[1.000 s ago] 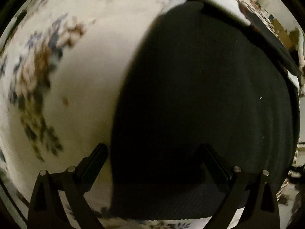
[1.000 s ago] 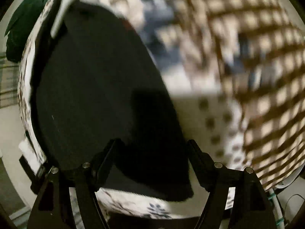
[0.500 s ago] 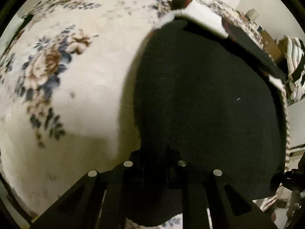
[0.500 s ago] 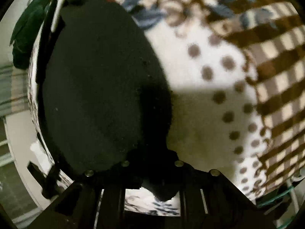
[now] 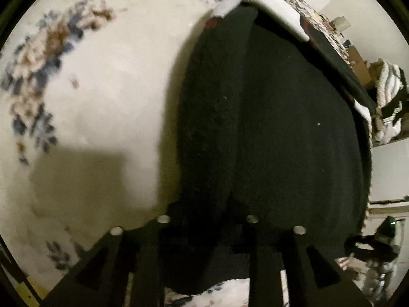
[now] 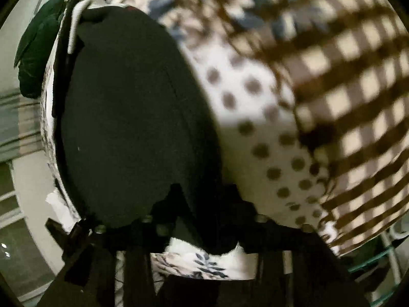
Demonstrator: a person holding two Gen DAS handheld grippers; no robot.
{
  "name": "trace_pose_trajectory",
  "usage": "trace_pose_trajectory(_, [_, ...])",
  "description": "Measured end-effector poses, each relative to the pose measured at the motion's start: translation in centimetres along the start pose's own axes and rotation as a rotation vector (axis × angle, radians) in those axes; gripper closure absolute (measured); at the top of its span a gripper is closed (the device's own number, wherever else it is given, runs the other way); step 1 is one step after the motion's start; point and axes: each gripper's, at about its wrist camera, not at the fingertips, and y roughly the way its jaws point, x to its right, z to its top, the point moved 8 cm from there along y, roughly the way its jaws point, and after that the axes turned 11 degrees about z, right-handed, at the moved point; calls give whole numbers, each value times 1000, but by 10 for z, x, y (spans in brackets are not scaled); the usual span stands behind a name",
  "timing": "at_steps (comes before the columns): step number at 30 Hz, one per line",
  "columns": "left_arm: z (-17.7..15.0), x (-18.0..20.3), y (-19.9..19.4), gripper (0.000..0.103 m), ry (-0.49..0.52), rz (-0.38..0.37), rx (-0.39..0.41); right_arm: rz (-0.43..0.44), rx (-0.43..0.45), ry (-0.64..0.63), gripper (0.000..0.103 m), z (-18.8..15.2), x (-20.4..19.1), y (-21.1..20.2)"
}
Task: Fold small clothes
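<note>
A black garment (image 5: 294, 133) lies spread on a bed whose cover is a cream floral blanket (image 5: 107, 97). Its near hem reaches almost to the bed's near edge, and its far end runs under a white-trimmed fold of cloth (image 5: 276, 7) towards the far side.

The left tool (image 5: 207, 232) sits at the garment's near left corner. Its jaws have just been opening a little, yet the black fabric is bunched and raised between them, so it looks clamped on the cloth. A long ridge of lifted fabric runs away from it up the garment's left side. To the left of that ridge the blanket is bare and open, crossed only by a square shadow.

The right tool (image 6: 204, 220) is at the near right corner. Its jaws have also just been opening. A dark tongue of the garment (image 6: 127, 117) hangs between the fingers, but black on black and blur hide whether the pads press it, so I cannot tell. Right of the garment lie a white dotted cloth (image 6: 260, 117) and a brown checked cloth (image 6: 352, 81), close to the garment's right edge.

Beyond the bed's left edge a dark green item (image 6: 38, 58) is only partly visible. The right wrist view is smeared, and the fisheye rim cuts off the bed's corners.
</note>
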Motion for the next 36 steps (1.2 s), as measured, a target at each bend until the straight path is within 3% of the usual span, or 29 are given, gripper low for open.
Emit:
trace_pose_trajectory(1, [-2, 1, 3, 65, -2, -27, -11, 11, -8, 12, 52, -4, 5, 3])
trace_pose_trajectory(2, [-6, 2, 4, 61, -3, -44, -21, 22, -8, 22, 50, -8, 10, 4])
trace_pose_trajectory(6, [-14, 9, 8, 60, 18, -45, -31, 103, 14, 72, 50, -3, 18, 9])
trace_pose_trajectory(8, [-15, 11, 5, 83, 32, -7, -8, 113, 33, 80, 53, 1, 32, 7])
trace_pose_trajectory(9, [-16, 13, 3, 89, 34, 0, -8, 111, 51, 80, 71, 0, 32, 6])
trace_pose_trajectory(10, [-15, 13, -2, 90, 28, 8, 4, 109, 56, 66, 82, -3, 28, 4])
trace_pose_trajectory(12, [-12, 16, -13, 91, 16, 7, 19, 121, 61, 74, 87, -10, 18, -2])
trace_pose_trajectory(16, [19, 39, -59, 91, -44, -80, 70, 163, 82, 63, 89, -11, -15, -27])
trace_pose_trajectory(21, [97, 78, -125, 91, -123, -242, 172, 210, 109, -74, 89, 10, -85, -77])
trace_pose_trajectory(24, [158, 101, -147, 91, -139, -309, 230, 236, 158, -158, 89, 45, -152, -97])
trace_pose_trajectory(28, [250, 127, -148, 91, -179, -351, 300, 246, 248, -255, 89, 126, -239, -111])
trace_pose_trajectory(32, [333, 146, -117, 91, -200, -346, 332, 230, 352, -291, 89, 232, -312, -111])
trace_pose_trajectory(36, [405, 152, -54, 90, -242, -284, 287, 206, 416, -270, 89, 343, -360, -90])
